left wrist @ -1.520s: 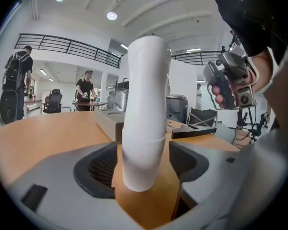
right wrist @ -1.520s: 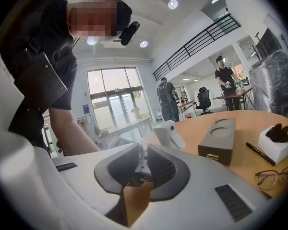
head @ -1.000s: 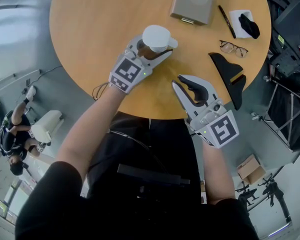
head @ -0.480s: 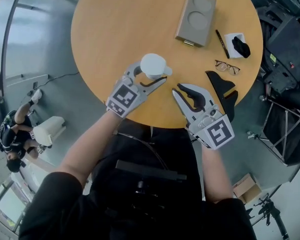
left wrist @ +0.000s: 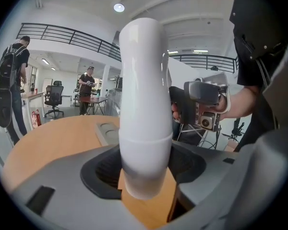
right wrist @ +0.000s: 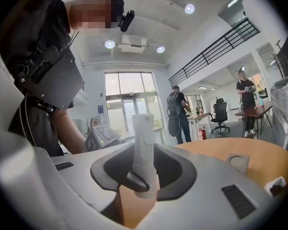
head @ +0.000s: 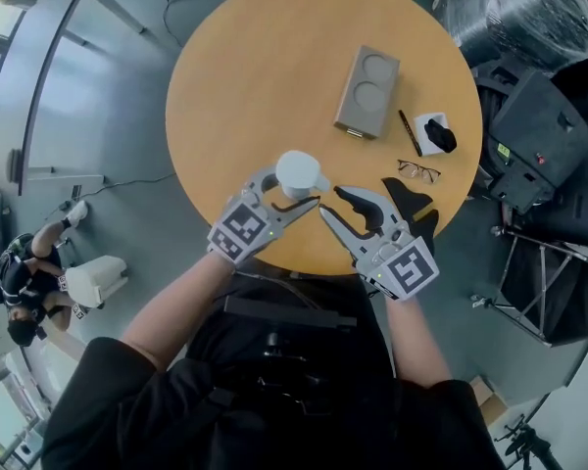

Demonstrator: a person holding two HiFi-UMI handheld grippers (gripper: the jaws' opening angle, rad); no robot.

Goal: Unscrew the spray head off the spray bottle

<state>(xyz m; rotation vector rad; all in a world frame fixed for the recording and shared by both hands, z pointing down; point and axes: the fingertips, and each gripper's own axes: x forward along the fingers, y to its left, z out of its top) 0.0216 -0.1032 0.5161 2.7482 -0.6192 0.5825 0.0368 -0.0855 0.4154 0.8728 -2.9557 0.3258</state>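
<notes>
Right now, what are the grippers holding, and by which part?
The left gripper grips the white spray bottle around its lower body. The right gripper holds nothing; its jaws are opening, just short of the bottle.

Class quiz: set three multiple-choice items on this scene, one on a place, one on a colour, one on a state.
1. Where does the spray bottle stand? A the table's near edge; B the table's middle; C the floor.
2. What colour is it? A blue; B white; C black.
3. How is the left gripper? A closed on the bottle; B open, empty; C holding a pen.
Key: A, it stands by the person's edge; B, its body is white; A, both pads press its sides.
</notes>
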